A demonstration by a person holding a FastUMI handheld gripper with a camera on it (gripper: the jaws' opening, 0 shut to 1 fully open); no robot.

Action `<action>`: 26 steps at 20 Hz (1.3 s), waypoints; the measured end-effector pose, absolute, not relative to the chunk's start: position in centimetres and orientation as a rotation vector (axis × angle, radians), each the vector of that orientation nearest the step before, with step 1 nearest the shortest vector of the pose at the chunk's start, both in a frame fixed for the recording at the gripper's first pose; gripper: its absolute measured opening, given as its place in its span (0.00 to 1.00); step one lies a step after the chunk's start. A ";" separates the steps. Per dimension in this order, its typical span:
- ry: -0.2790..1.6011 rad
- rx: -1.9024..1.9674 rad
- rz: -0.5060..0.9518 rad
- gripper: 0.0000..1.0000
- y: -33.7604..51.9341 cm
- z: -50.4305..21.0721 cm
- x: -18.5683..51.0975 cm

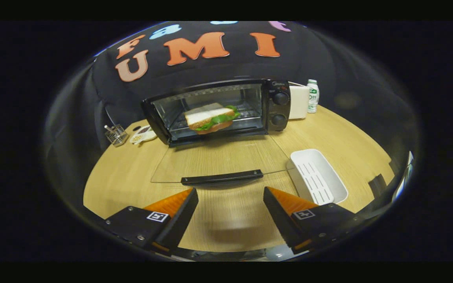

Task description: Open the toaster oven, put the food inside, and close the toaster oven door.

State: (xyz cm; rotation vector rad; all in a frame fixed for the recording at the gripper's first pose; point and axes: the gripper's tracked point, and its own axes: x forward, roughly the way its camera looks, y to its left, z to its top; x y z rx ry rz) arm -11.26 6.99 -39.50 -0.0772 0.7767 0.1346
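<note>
On the light wooden surface [328, 133] the black toaster oven [218, 112] stands open, its glass door [218, 159] lying flat toward the gripper [230, 204]. The sandwich [210, 118] rests inside on the rack. The door's black handle [222, 178] runs crosswise just ahead of the jaws, which are apart and empty.

Can't make out much of the small stuff at the back of the desk [230, 220]. The wire basket [116, 135] holds something thin, too tiny to name, and the flat white item [143, 135] beside it is a blur. The white box [299, 102] is half hidden behind the toaster oven [218, 112]. The bottle [312, 96] has unreadable print (way too small). The claw [230, 214] is cut off at its base.
</note>
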 end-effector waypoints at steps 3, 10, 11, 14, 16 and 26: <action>0.807 -0.113 0.137 0.99 6.8 -41.6 -11.2; 0.814 -0.164 0.137 1.00 7.2 -43.9 -8.9; 0.813 -0.167 0.137 1.00 7.4 -44.1 -8.6; 0.829 -0.185 0.146 1.00 7.9 -44.8 -8.6; 0.818 -0.194 0.153 1.00 8.4 -44.5 -8.5; 0.734 -0.093 0.156 1.00 9.6 -38.3 -5.3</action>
